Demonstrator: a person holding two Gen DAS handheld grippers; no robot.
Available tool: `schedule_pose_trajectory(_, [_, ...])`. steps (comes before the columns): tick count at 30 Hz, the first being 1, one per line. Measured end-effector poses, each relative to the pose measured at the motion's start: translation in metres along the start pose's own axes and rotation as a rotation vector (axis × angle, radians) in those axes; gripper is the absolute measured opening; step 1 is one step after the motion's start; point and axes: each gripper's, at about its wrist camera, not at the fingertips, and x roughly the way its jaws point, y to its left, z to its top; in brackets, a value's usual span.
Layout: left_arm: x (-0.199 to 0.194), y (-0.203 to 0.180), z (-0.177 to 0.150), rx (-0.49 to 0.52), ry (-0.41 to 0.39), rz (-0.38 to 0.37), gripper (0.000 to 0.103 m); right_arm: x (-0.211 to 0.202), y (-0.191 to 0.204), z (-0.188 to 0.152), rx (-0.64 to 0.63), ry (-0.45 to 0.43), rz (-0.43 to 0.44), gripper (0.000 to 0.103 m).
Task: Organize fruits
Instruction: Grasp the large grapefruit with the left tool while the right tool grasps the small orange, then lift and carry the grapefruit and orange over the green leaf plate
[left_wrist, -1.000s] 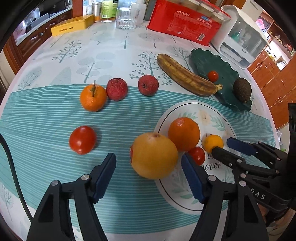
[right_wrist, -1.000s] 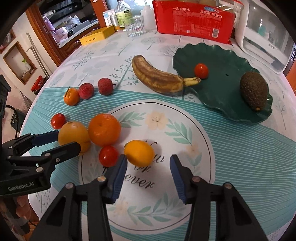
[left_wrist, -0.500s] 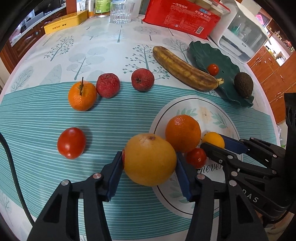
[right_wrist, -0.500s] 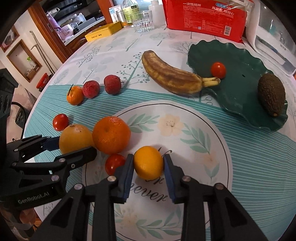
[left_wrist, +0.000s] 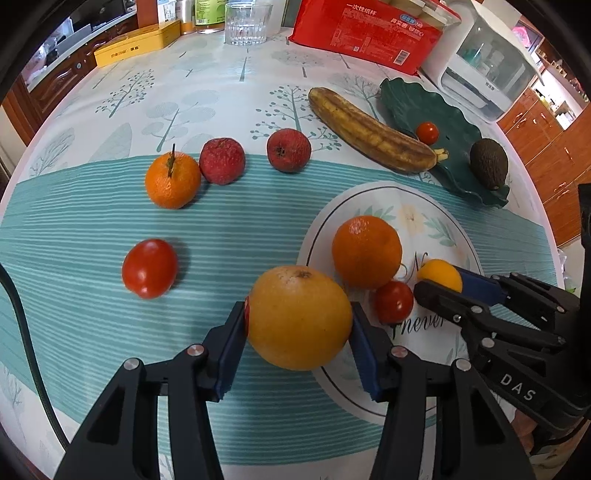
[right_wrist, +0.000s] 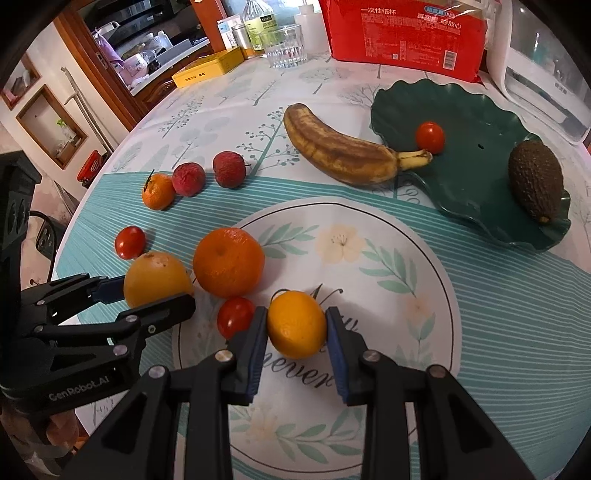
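Inspecting both wrist views, we find each gripper clamped on a fruit. The left gripper (left_wrist: 298, 328) has its blue pads pressed against both flanks of the large yellow-orange citrus (left_wrist: 298, 316), which sits at the edge of the round floral print (right_wrist: 424, 258) on the tablecloth (left_wrist: 92, 229). The right gripper (right_wrist: 296, 332) is closed narrowly on the small yellow fruit (right_wrist: 296, 324), pads in contact on both sides, inside the printed circle.

We record the following nearby items:
- A big orange (right_wrist: 228, 262) stands just behind the two held fruits, close to both.
- A cherry tomato (right_wrist: 235, 316) lies between the held fruits, touching or nearly touching the right gripper's left finger; we cannot tell which.
- A second tomato (left_wrist: 149, 267) rests alone on the striped band, to the left of the large citrus.
- A stemmed mandarin (left_wrist: 172, 180) touches one red lychee (left_wrist: 221, 161); another lychee (left_wrist: 288, 150) sits apart to its right.
- A browned banana (right_wrist: 341, 150) lies on the cloth with its stem over the rim of the green leaf dish (right_wrist: 476, 177).
- The dish holds a third tomato (right_wrist: 429, 137) and an avocado (right_wrist: 535, 180), well apart.

At the table's far edge we note a red package (left_wrist: 364, 35), a glass (left_wrist: 245, 23) and a yellow tin (left_wrist: 136, 42).
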Motion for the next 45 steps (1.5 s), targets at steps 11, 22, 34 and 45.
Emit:
schedule_pose_trajectory(11, [-0.027, -0.008, -0.021, 0.009, -0.012, 0.03, 0.052, -0.021, 0.003, -0.013, -0.009, -0.021, 0.006, 0.031])
schedule_pose_trajectory(22, [-0.08, -0.042, -0.008, 0.064, -0.088, 0.017, 0.052, -0.072, 0.001, -0.014, -0.026, -0.101, -0.012, 0.031])
schedule_pose_trajectory(34, [-0.148, -0.092, 0.069, 0.205, -0.223, 0.03, 0.052, -0.143, -0.036, 0.034, -0.003, -0.218, -0.129, 0.031])
schedule_pose_trajectory(45, [-0.162, -0.128, 0.163, 0.277, -0.282, 0.049, 0.052, -0.187, -0.083, 0.117, 0.045, -0.33, -0.25, 0.031])
